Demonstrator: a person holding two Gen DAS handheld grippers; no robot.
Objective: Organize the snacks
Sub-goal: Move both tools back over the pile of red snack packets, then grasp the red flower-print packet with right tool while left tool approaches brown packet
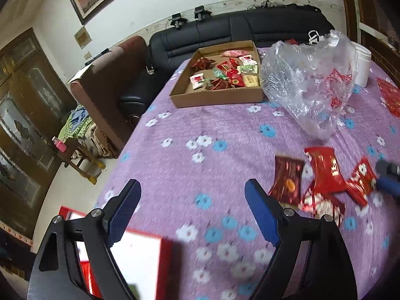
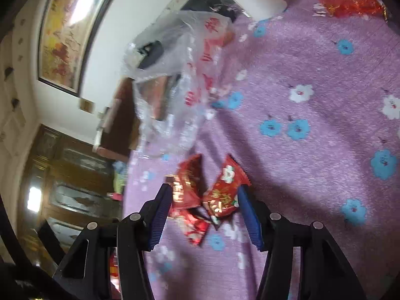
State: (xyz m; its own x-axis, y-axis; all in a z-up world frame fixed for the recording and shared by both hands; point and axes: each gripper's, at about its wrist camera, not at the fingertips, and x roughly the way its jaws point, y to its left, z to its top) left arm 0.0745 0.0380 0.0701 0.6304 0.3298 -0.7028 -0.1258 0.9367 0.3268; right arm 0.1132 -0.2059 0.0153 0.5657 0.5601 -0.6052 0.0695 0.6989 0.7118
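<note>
Several red snack packets (image 1: 322,175) lie loose on the purple flowered tablecloth (image 1: 200,175) at the right. A cardboard tray (image 1: 217,97) at the far side holds several wrapped snacks (image 1: 225,71). My left gripper (image 1: 192,195) is open and empty above the cloth, left of the loose packets. My right gripper (image 2: 203,197) is open, its jaws on either side of two red packets (image 2: 222,195) on the cloth; its blue tip shows in the left wrist view (image 1: 386,186) beside the packets.
A crumpled clear plastic bag (image 1: 310,82) lies right of the tray. A white cup (image 1: 361,65) stands behind it. A red packet (image 1: 390,97) lies at the far right. A red-edged box (image 1: 140,257) sits under my left gripper. A black sofa (image 1: 225,30) stands beyond the table.
</note>
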